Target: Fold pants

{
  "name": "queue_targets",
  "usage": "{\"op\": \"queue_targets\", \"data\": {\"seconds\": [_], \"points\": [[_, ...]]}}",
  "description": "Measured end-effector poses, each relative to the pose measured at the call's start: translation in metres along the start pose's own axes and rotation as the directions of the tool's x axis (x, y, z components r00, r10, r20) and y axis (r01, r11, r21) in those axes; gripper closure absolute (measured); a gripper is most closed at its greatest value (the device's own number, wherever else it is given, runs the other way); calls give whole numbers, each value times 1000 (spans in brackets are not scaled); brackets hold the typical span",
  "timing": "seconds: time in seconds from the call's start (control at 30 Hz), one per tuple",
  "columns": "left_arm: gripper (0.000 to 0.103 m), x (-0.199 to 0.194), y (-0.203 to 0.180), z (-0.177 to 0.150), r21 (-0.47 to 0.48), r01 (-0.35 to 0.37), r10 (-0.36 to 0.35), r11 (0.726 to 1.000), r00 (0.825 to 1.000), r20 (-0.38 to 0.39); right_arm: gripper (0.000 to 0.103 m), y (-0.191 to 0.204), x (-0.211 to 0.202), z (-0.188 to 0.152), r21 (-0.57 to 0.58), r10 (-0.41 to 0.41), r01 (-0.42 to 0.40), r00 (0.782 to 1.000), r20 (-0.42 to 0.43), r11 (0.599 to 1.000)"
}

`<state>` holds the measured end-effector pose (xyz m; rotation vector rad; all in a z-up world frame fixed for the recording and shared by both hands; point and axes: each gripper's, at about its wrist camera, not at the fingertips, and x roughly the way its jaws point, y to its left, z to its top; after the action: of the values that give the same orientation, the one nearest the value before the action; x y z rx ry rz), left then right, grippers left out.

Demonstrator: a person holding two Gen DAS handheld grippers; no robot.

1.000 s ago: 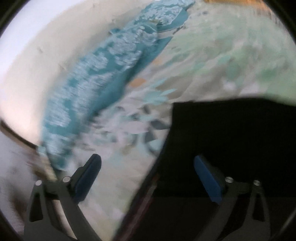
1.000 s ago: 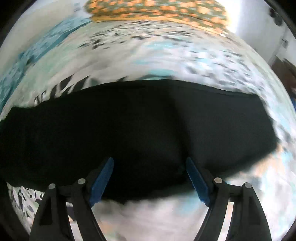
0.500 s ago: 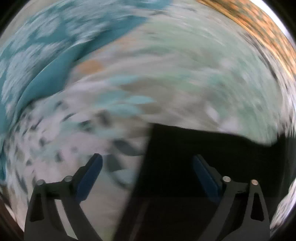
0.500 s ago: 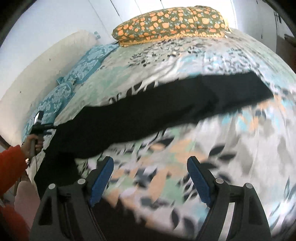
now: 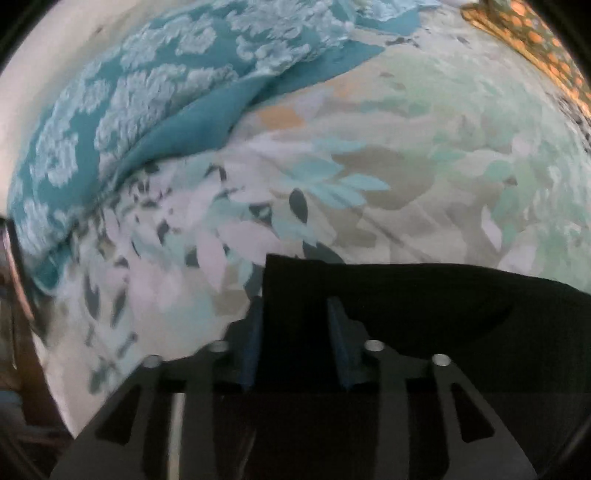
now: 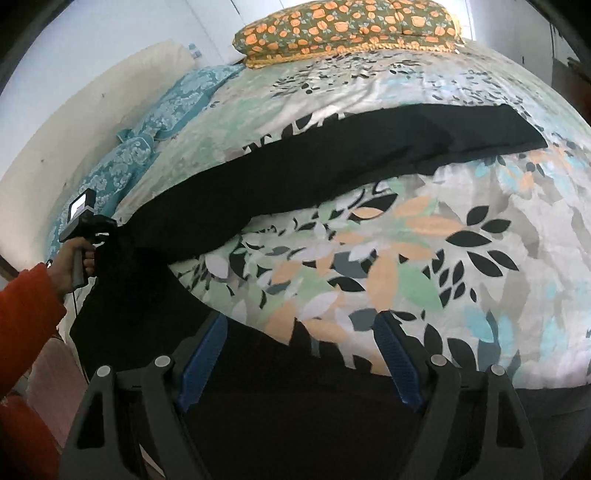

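The black pants (image 6: 332, 162) lie stretched across the floral bed cover, from the left edge of the bed toward the far right. My left gripper (image 5: 295, 317) is shut on one corner of the pants (image 5: 406, 314) at the left end; the cloth fills the space between its blue fingers. In the right wrist view the left gripper (image 6: 83, 221) shows in a hand at the left, pinching that end, with cloth hanging down below it. My right gripper (image 6: 301, 347) is open and empty, back above the near part of the bed.
The bed (image 6: 424, 258) has a leaf-print cover. An orange-flowered pillow (image 6: 347, 29) lies at the far end. A teal patterned blanket (image 5: 147, 99) runs along the wall side. A pale wall (image 6: 74, 122) stands at the left.
My left gripper has closed on the corner of the pants. My right gripper has pulled back from the pants and now looks over the whole bed.
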<state>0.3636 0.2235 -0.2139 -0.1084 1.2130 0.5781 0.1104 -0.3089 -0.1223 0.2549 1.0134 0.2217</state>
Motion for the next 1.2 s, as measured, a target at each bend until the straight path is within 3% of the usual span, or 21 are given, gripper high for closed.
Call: {"op": "queue_targets", "data": {"seconds": [0.03,0.13,0.2,0.23,0.27,0.33,0.37,0.4,0.43,0.5,0.53,0.6,0.63,0.7,0.77,0.87,0.93,1.0,1.07,1.13,1.2], "points": [[36,-13,6,0,-5,-10,10,1000,1000,19,21,-1,-4,1,3,-4,4,1000,8,1000],[21,-58,29,-17,-19,-38,40,999,991,128,17,-9,-12,-4,48,-19,18,1000,2,999],[16,-84,38,-33,11,21,-23,1000,983,183,17,-14,-13,-19,97,-1,4,1000,-30,995],[12,-95,38,-47,50,82,-90,995,976,197,17,-14,-10,-28,111,15,-10,999,-50,994],[11,-104,31,-67,117,169,-190,979,962,197,17,-13,-6,-39,119,31,-22,997,-77,993],[7,-106,8,-88,236,235,-277,943,947,165,17,-13,-1,-54,129,32,-18,993,-111,992],[6,-99,-12,-102,326,209,-269,922,951,150,17,-18,-1,-63,152,39,-20,992,-123,988],[6,-83,-32,-112,399,101,-172,911,974,147,17,-24,-3,-68,170,40,-19,992,-122,985],[3,-64,-41,-116,426,8,-79,905,985,150,17,-34,-6,-74,189,29,-6,992,-119,982],[0,-51,-26,-109,331,76,-122,941,985,122,17,-66,-22,-85,242,-41,65,994,-100,968],[0,-42,-5,-97,191,139,-154,972,986,65,17,-86,-36,-91,272,-105,121,992,-73,955],[0,-35,21,-87,29,208,-208,978,978,-12,17,-123,-60,-102,337,-243,250,968,-64,908],[1,-36,29,-85,-5,214,-214,977,976,-25,17,-142,-70,-107,389,-279,280,958,-60,878],[3,-54,30,-86,32,197,-197,980,980,-5,17,-188,-95,-120,537,-312,267,950,-7,800],[3,-82,26,-95,145,139,-148,980,988,50,17,-228,-114,-127,655,-348,243,937,32,715],[3,-112,43,-110,216,150,-174,965,980,95,21,-274,-133,-136,769,-371,188,926,68,611],[3,-127,60,-126,211,185,-209,960,973,98,20,-283,-148,-133,797,-429,229,902,42,560],[3,-130,73,-145,197,234,-254,952,963,86,20,-274,-160,-127,784,-459,249,887,52,569],[3,-128,75,-169,221,275,-293,936,954,57,19,-249,-163,-123,755,-419,195,901,114,626],[3,-117,63,-193,269,234,-242,934,970,-1,19,-220,-157,-117,710,-366,169,921,133,684],[2,-96,59,-206,288,149,-128,946,988,-89,18,-178,-143,-110,626,-298,148,944,142,766]]}}
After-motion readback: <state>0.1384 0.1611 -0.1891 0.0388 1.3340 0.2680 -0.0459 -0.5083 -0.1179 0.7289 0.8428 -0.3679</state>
